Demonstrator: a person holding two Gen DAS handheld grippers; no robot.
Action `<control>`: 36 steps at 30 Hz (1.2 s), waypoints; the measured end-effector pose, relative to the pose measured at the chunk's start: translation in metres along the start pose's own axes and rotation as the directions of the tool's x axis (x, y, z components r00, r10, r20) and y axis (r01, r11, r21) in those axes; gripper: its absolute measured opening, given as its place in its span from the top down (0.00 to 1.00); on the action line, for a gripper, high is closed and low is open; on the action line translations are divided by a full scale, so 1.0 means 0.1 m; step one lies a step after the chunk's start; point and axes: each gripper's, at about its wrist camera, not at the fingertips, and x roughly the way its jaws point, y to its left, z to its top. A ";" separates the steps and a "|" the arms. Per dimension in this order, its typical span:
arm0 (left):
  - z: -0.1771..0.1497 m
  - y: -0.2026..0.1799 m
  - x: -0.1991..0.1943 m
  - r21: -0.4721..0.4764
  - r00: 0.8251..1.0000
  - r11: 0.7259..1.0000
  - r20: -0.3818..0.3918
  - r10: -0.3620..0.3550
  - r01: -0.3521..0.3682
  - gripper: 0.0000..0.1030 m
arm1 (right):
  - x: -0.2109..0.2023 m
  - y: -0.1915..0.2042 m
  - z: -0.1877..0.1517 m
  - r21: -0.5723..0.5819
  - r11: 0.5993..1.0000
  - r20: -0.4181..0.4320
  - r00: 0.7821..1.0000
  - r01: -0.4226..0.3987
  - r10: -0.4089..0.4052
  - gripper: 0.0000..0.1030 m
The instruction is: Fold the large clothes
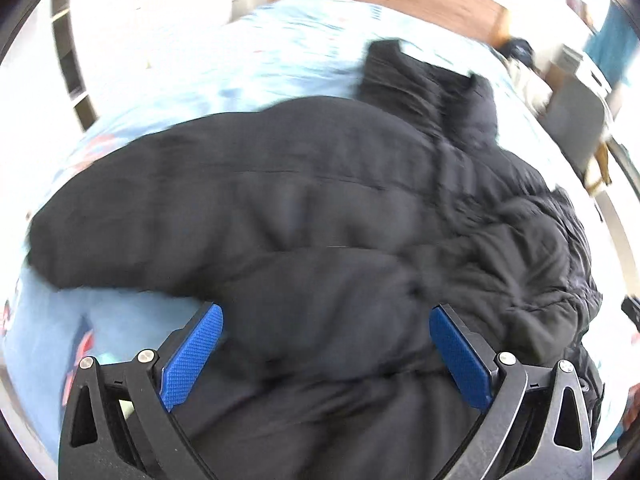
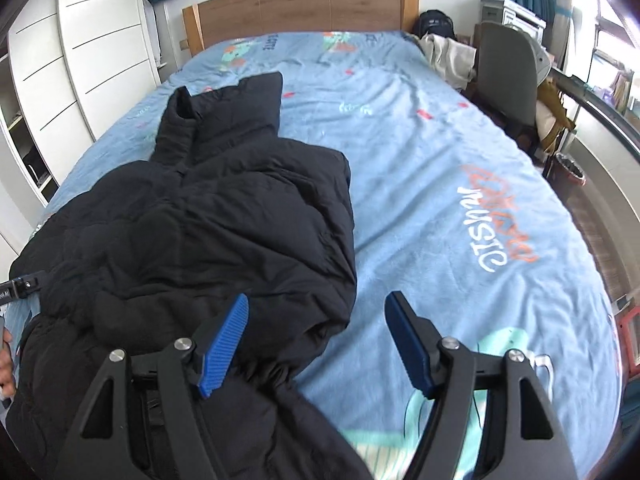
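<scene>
A large black puffer jacket (image 1: 320,208) lies bunched on the light blue bed cover (image 1: 256,64), collar toward the headboard. My left gripper (image 1: 326,316) is open, its blue pads spread wide just above the jacket's lower part. In the right wrist view the jacket (image 2: 208,216) covers the left half of the bed (image 2: 440,168). My right gripper (image 2: 316,308) is open over the jacket's right hem, where the cuff ends. It holds nothing. The left gripper's edge shows at the far left (image 2: 20,284).
A wooden headboard (image 2: 300,8) stands at the far end. White wardrobe doors (image 2: 80,60) line the left side. A grey chair (image 2: 504,76) with clothes, a black backpack (image 2: 436,24) and a bin (image 2: 570,170) stand on the right of the bed.
</scene>
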 end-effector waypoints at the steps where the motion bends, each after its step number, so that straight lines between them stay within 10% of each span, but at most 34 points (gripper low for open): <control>1: -0.02 0.18 -0.05 -0.030 1.000 1.000 0.000 -0.002 0.002 0.01 | -0.06 0.03 -0.01 0.004 1.000 0.005 1.000 -0.003 0.003 0.32; 9: -0.15 1.74 -0.10 -0.307 1.000 0.952 -0.005 0.005 -0.006 0.01 | -0.48 0.25 -0.16 0.054 0.999 0.027 1.000 0.000 -0.002 0.32; 19: -0.29 3.24 0.22 -0.589 1.000 0.808 -0.004 0.012 -0.012 0.05 | -0.68 0.16 -0.32 0.140 0.986 -0.018 0.996 0.086 -0.084 0.32; 29: -0.20 3.83 0.57 -0.777 0.972 0.584 0.158 -0.176 0.232 0.19 | -0.81 0.02 -0.42 0.189 0.965 -0.054 0.983 0.181 -0.174 0.32; 36: -0.21 3.86 0.62 -0.803 0.951 0.514 0.212 -0.225 0.301 0.35 | -0.84 -0.06 -0.48 0.210 0.956 -0.064 0.978 0.207 -0.197 0.32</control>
